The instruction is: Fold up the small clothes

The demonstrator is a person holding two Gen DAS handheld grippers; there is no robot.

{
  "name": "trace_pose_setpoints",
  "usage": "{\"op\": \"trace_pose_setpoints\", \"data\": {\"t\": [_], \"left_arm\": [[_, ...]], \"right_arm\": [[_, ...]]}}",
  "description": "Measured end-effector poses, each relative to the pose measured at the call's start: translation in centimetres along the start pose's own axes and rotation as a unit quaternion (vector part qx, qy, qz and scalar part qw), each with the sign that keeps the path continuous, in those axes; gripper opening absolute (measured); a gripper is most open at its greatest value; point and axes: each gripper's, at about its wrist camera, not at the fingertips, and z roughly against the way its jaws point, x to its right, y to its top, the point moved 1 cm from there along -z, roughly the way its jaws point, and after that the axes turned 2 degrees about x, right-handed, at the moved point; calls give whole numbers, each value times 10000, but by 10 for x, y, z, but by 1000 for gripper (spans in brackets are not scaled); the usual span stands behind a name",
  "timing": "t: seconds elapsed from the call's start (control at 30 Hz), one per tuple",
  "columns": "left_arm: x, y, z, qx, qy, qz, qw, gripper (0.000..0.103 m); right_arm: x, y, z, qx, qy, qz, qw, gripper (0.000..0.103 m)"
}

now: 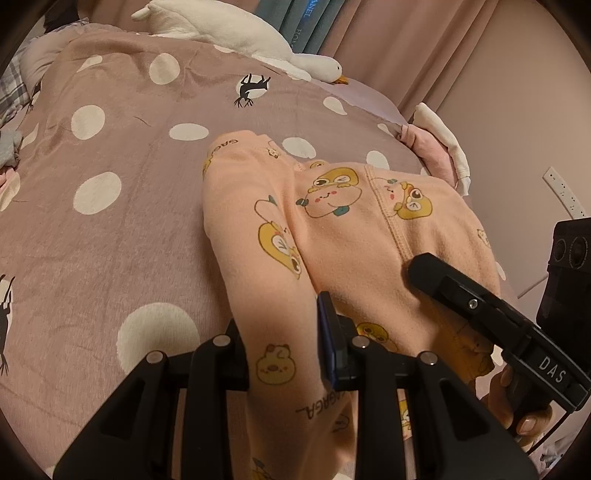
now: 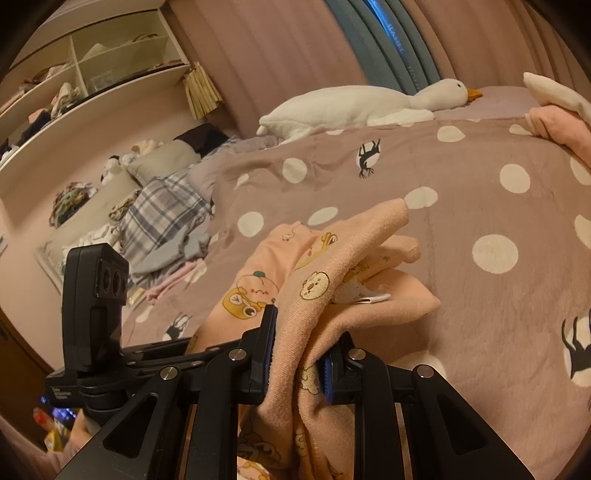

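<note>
A small peach garment (image 1: 332, 229) printed with yellow cartoon animals lies on the pink polka-dot bedspread (image 1: 110, 221). My left gripper (image 1: 284, 332) is shut on a bunched leg of it at the near edge. The other gripper's black finger (image 1: 461, 291) rests over the garment at the right. In the right wrist view my right gripper (image 2: 299, 350) is shut on a thick fold of the same garment (image 2: 332, 266), whose waistband and white label (image 2: 362, 295) stick out ahead of the blue pads (image 2: 327, 376).
A white plush goose (image 1: 236, 33) lies along the bed's far edge by the curtains. Folded pink and white clothes (image 1: 439, 144) sit at the bed's right edge. A plaid cloth (image 2: 162, 210) and pillows lie left, below white shelves (image 2: 74, 74).
</note>
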Motion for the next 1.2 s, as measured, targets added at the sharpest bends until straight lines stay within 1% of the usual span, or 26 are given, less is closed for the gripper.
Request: {"op": "trace_pose_setpoints", "data": {"t": [0.4, 0.77, 1.07, 1.2], "left_arm": [[-9, 6, -19, -115, 74, 62, 9999, 26], [-17, 3, -33, -285, 207, 122, 9993, 26], [-21, -2, -42, -488, 370, 112, 9981, 28], [-22, -4, -44, -527, 449, 87, 9976, 31]], "right_arm": [[11, 5, -14, -85, -35, 7, 10000, 22], [20, 2, -29, -263, -63, -109, 9996, 22], [36, -5, -40, -545, -162, -378, 9977, 23], [43, -9, -41, -615, -202, -500, 9966, 23]]}}
